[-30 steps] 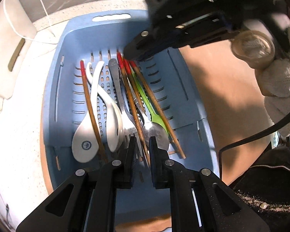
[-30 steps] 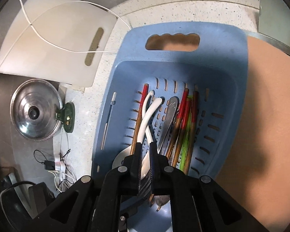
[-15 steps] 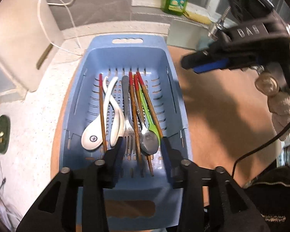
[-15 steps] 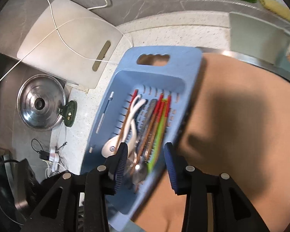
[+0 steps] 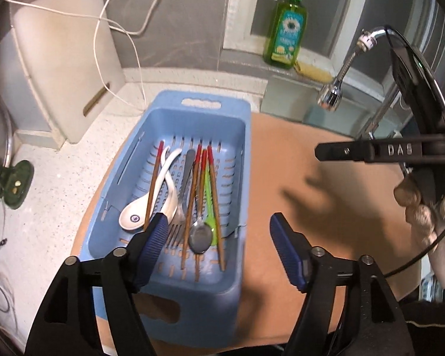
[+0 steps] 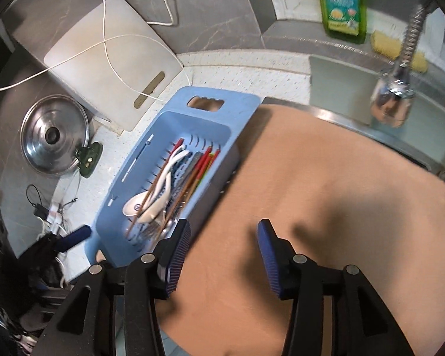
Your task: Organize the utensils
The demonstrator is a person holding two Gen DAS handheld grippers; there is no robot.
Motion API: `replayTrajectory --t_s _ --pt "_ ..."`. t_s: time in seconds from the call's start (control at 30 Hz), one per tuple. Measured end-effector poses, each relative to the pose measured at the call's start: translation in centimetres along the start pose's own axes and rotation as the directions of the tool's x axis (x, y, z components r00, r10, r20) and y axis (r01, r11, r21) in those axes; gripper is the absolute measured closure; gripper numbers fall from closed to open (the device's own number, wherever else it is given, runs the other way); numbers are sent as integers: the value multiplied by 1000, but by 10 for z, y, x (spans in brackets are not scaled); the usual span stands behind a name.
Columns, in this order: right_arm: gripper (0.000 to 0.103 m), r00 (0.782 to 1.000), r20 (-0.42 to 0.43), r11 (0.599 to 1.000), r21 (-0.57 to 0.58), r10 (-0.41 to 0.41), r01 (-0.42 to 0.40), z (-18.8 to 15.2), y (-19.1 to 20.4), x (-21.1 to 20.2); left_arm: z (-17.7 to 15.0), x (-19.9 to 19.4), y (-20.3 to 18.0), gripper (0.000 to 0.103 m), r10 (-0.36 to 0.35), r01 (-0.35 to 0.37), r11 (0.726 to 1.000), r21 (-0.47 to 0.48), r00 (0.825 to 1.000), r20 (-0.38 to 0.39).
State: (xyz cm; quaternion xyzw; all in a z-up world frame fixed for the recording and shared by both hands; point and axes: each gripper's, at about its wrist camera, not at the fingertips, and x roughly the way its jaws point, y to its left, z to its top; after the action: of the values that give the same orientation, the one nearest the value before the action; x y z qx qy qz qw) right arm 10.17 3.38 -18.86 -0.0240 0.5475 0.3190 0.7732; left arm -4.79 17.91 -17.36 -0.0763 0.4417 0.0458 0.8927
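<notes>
A blue slotted basket (image 5: 237,136) (image 6: 240,109) sits half on a tan board (image 5: 326,207) (image 6: 311,192). In it lie two white ceramic spoons (image 5: 133,215) (image 6: 139,206), a metal fork (image 5: 181,195), a metal spoon (image 5: 199,238), a green utensil (image 5: 208,204) and several red-tipped wooden chopsticks (image 5: 213,184) (image 6: 203,163). My left gripper (image 5: 219,247) is open and empty above the basket's near end. My right gripper (image 6: 224,256) is open and empty over the tan board, right of the basket; it also shows in the left wrist view (image 5: 341,152).
A white cutting board (image 5: 65,68) with a white cable leans at the back left. A steel pot lid (image 6: 55,136) and a green clip (image 6: 89,157) lie left. A green soap bottle (image 5: 286,26), a yellow sponge (image 5: 313,71) and the faucet (image 5: 332,95) stand behind the sink.
Both grippers have opened and pulled up and back from the utensils in the basket. The right gripper has swung right, over the tan board. The utensils stay in the basket.
</notes>
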Motion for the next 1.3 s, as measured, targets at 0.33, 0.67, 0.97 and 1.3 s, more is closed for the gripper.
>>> replayTrajectory --t_s 0.33,0.67,0.97,1.3 --pt "54 991 127 995 -79 -51 61 -16 -7 -45 0 -18 -20 21 37 -31 996 -83 997 64" --pt "39 983 179 988 -133 -51 76 -29 -10 -67 -6 -29 -41 21 104 -99 991 -86 993 58" --pt "30 978 190 978 -172 -83 117 -44 -10 -77 -19 -32 -46 21 157 -152 978 -139 987 24" --pt "30 972 229 983 -157 -53 90 -55 -9 -99 -23 -66 -53 17 254 -232 949 -214 964 81"
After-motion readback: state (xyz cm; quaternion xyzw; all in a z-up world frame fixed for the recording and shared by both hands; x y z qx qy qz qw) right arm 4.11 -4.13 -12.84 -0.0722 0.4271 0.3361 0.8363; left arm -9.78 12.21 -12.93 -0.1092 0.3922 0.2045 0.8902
